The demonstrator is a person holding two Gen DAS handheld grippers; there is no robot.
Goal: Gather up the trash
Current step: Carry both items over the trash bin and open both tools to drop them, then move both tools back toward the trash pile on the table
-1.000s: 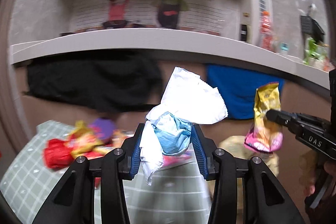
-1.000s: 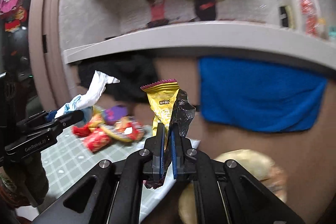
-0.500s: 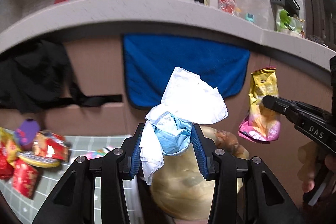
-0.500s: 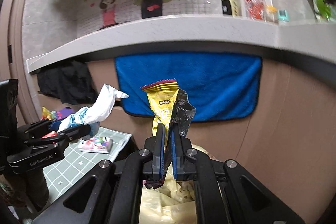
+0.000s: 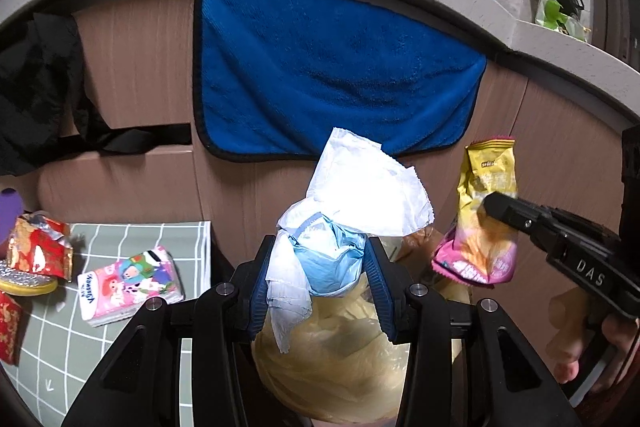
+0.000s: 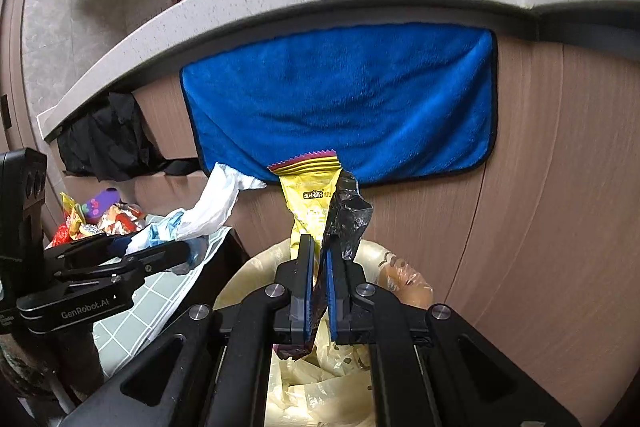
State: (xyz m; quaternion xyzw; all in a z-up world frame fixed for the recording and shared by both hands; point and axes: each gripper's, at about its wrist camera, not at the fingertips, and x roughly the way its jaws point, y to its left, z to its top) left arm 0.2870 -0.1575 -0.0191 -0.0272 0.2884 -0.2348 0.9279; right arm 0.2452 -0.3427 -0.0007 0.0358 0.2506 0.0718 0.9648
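My left gripper [image 5: 320, 267] is shut on a wad of white tissue and a blue face mask [image 5: 340, 227], held over a bin lined with a yellowish bag [image 5: 336, 367]. My right gripper [image 6: 317, 259] is shut on a yellow and pink snack wrapper [image 6: 308, 195] with a crumpled black wrapper [image 6: 346, 219], above the same bin [image 6: 320, 387]. The right gripper with the wrapper [image 5: 480, 223] shows at the right of the left wrist view. The left gripper with the wad [image 6: 192, 223] shows at the left of the right wrist view.
A green checked table [image 5: 132, 347] at the left holds a pink tissue pack [image 5: 130, 279] and several red and yellow snack wrappers [image 5: 36, 251]. A blue towel [image 5: 328, 75] and black cloth [image 5: 36, 83] hang from the counter edge on the brown cabinet front.
Both grippers have swung right from the table to above the bin and tilted down. Each keeps its hold on its trash.
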